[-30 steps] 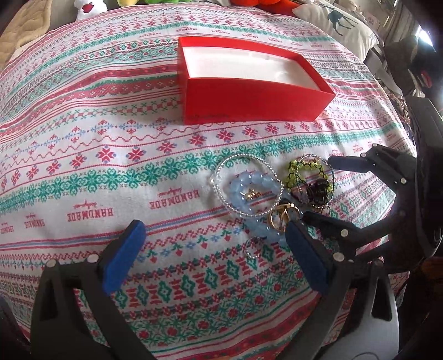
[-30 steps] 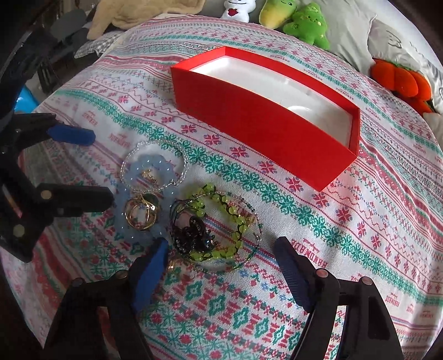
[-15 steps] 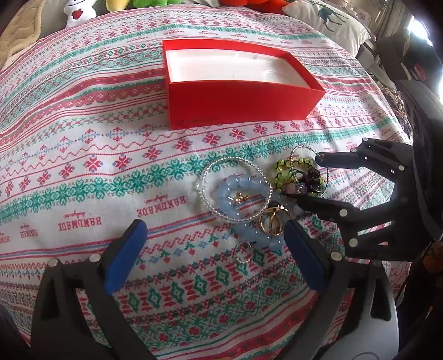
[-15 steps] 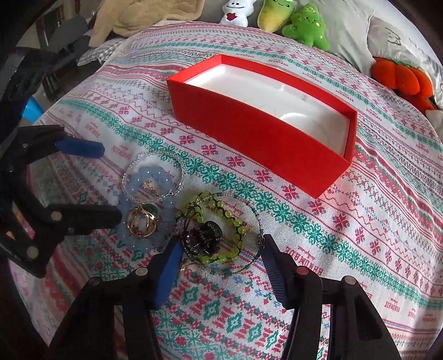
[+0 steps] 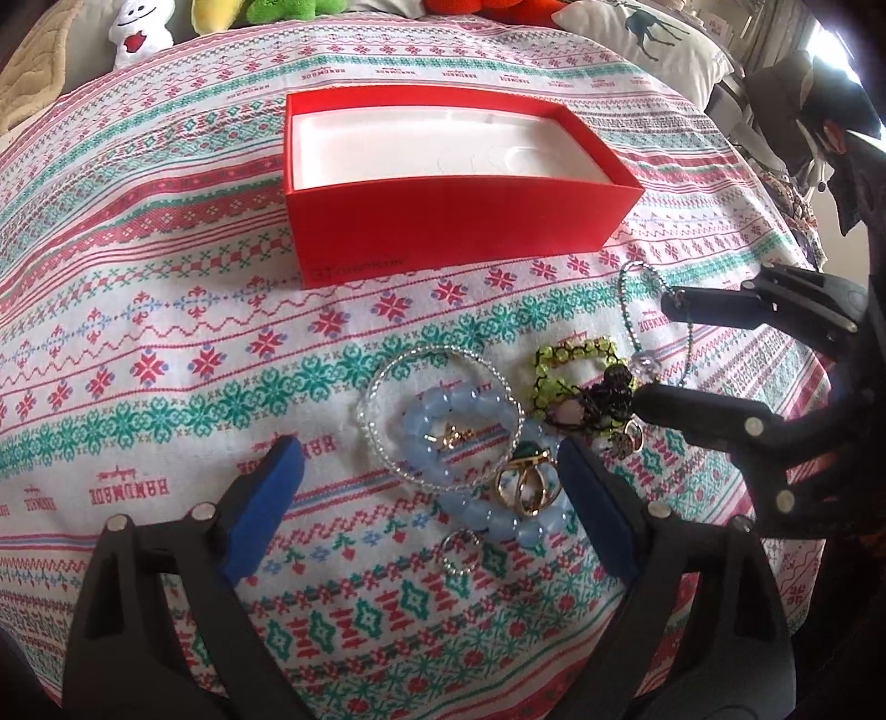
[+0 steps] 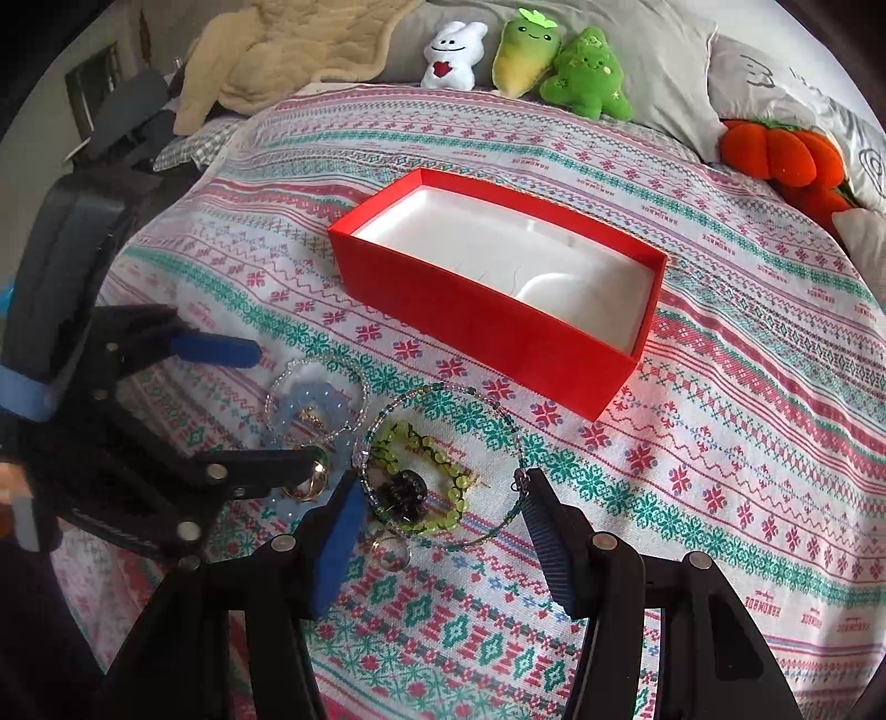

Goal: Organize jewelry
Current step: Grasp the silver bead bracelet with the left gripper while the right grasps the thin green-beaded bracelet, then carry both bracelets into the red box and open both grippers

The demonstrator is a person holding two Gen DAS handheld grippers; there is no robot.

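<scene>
a bed (image 6: pixel 747 387) carries everything, spread with a knitted-pattern cover in red, teal and white bands; along its far edge sit plush toys (image 6: pixel 526 61), grey pillows (image 6: pixel 653 50) and a tan blanket (image 6: pixel 288 50).

a red box (image 6: pixel 487 327) lies near the middle of the bed, open on top, white moulded lining inside. it is a long rectangle of smooth card; in the right wrist view its long axis runs from the far left toward the near right.

the jewelry lies in a loose pile on the cover, nearer the near edge than the box: a clear beaded bangle (image 5: pixel 440 412), round pale blue beads (image 5: pixel 476 437) (frosted, glassy), gold rings (image 5: pixel 526 487), a lime bead bracelet (image 6: pixel 426 482) knotted with black cord, a thin teal bead loop (image 6: pixel 443 459).

the left hand-held gripper (image 5: pixel 429 493) stands wide over the blue beads and rings, jaws closing, pads pressing on nothing. the right hand-held gripper (image 6: pixel 443 515) is at middling width with the teal loop spanning its blue pads; whether they press on it i cannot tell.
</scene>
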